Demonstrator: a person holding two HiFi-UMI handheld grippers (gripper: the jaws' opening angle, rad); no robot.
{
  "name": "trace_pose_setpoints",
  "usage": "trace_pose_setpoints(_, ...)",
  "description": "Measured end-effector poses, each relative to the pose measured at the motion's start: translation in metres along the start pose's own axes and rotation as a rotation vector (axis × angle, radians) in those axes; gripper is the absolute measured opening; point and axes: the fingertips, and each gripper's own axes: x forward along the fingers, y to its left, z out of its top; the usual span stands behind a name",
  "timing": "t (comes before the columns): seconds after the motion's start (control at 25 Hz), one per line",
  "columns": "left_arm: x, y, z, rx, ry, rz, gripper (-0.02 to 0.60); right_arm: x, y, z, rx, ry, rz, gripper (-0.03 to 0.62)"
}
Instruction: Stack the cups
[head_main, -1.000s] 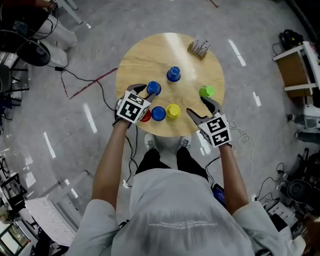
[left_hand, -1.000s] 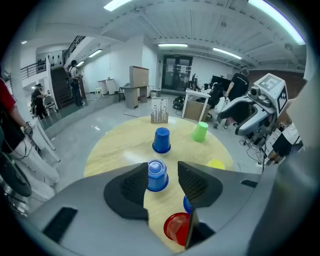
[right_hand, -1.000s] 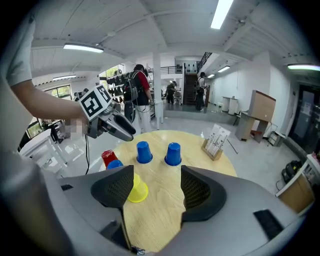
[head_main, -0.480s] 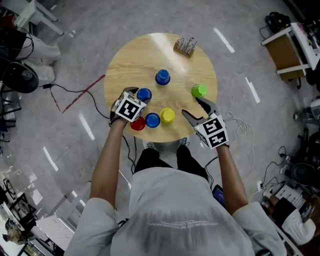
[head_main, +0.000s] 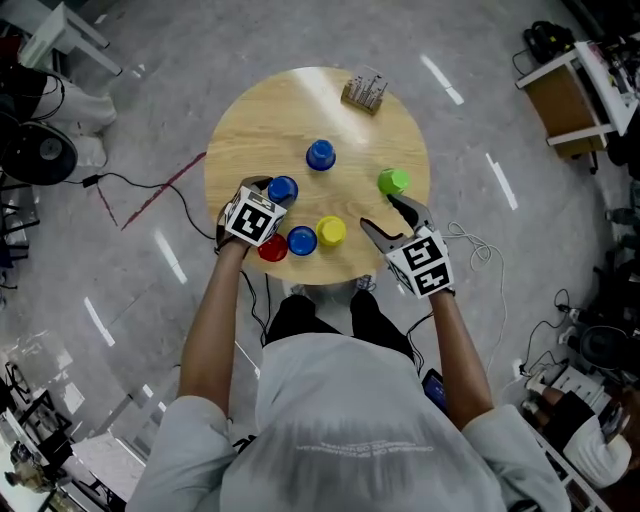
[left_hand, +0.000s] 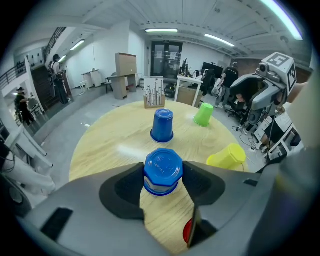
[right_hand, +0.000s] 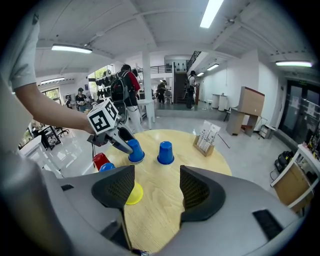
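Several cups stand upside down on a round wooden table (head_main: 250, 120). One blue cup (left_hand: 162, 171) fills the gap between the pads of my left gripper (head_main: 272, 192). Its jaws have just been closing on the cup, and it still rests on the table. A second blue cup (head_main: 320, 154) stands farther back, and a green cup (head_main: 392, 181) is at the right. Yellow (head_main: 331, 231), blue (head_main: 302, 240) and red (head_main: 272, 249) cups line the near edge. My right gripper (head_main: 378, 211) hovers open just short of the green cup, with nothing between its fingers.
A small wooden card stand (head_main: 364, 90) sits at the table's far edge. Cables (head_main: 150, 170) trail over the grey floor at the left. At the right stand shelves (head_main: 565, 95) and other gear. Several people are in the background of the right gripper view.
My left gripper has sunk toward the table and now has the blue cup between its pads. The right gripper has hardly moved. The head view has shifted slightly.
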Motion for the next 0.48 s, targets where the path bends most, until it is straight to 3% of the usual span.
trace_pose_setpoints(0.24,-0.06,-0.01,0.011,-0.013,-0.038,0.007,0.253,0.0,0.009,0.017,-0.044,-0.021,0.045,0.298)
trace_pose_setpoints(0.48,-0.117,-0.031,0.003,-0.08,-0.084,0.049,0.253,0.009,0.021,0.029,-0.111,-0.045,0.099,0.272)
